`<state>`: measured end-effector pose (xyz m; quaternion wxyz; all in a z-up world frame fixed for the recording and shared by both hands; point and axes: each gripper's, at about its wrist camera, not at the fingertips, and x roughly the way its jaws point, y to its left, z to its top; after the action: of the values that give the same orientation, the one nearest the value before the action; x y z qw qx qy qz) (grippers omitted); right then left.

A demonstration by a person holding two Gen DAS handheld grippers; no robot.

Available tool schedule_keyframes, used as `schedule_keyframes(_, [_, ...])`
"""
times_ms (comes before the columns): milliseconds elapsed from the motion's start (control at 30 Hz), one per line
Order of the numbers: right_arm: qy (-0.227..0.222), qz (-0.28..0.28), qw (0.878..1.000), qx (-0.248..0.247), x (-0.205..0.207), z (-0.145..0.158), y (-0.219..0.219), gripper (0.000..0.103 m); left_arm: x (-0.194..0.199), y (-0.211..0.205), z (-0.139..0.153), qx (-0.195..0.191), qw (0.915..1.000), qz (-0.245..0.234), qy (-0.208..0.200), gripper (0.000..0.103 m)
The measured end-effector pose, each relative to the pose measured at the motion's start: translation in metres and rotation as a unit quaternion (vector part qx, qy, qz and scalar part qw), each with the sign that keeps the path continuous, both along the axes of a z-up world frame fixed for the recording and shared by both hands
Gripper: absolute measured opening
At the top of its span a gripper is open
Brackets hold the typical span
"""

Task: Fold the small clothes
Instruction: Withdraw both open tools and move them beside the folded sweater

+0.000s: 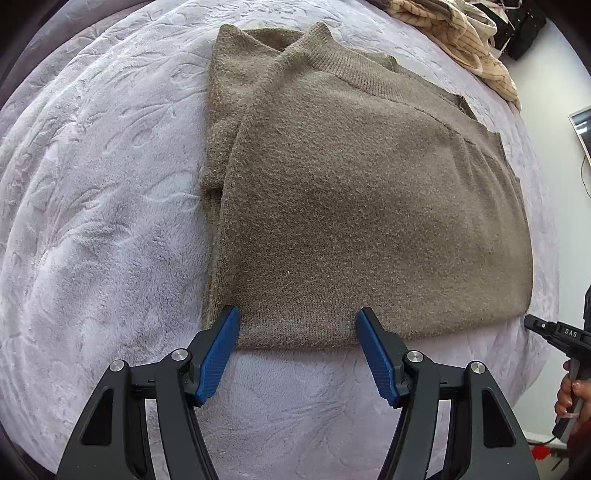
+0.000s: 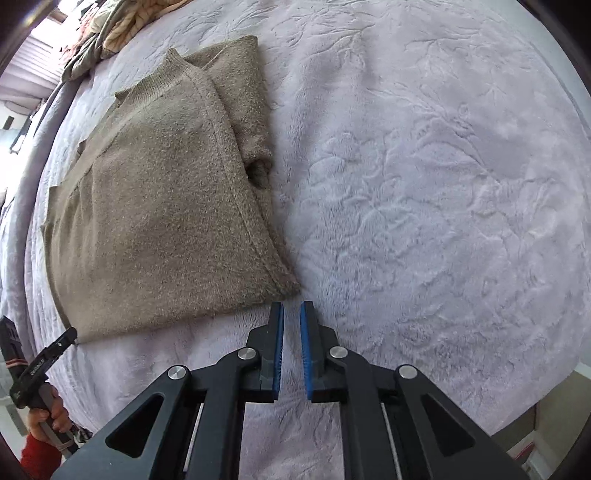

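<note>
A brown knit sweater lies partly folded on a pale lilac plush bedspread, its sleeve tucked along one side and its ribbed collar at the far end. My left gripper is open, its blue pads straddling the sweater's near hem just above the cloth. In the right wrist view the sweater lies to the left. My right gripper is nearly shut and empty, just off the sweater's near right corner over the bedspread. Each gripper shows at the edge of the other's view.
A heap of striped beige clothes lies at the far edge of the bed, also in the right wrist view. A wall and a framed screen stand to the right. The bed edge runs along the left in the right wrist view.
</note>
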<state>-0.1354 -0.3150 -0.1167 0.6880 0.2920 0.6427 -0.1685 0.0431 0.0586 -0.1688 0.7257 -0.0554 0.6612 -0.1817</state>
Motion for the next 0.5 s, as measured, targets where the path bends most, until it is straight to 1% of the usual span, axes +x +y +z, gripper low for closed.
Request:
schedule_keyframes(133, [0.005, 0.014, 1.000, -0.001, -0.010, 0.011, 0.014, 0.010, 0.000, 0.003, 0.000, -0.005, 1.0000, 0.000, 0.000, 0.067])
schedule_keyframes(267, [0.005, 0.020, 1.000, 0.008, -0.014, 0.018, 0.035, 0.010, -0.002, 0.006, 0.005, 0.001, 1.0000, -0.004, 0.003, 0.067])
schedule_keyframes(400, [0.002, 0.042, 0.999, 0.011, -0.013, 0.019, 0.062, 0.010, -0.007, 0.009, 0.011, 0.005, 0.9999, -0.003, 0.010, 0.067])
schedule_keyframes(500, [0.001, 0.065, 0.998, 0.011, -0.003, 0.022, 0.079, 0.011, -0.012, 0.015, 0.012, 0.004, 0.9999, -0.002, 0.016, 0.067])
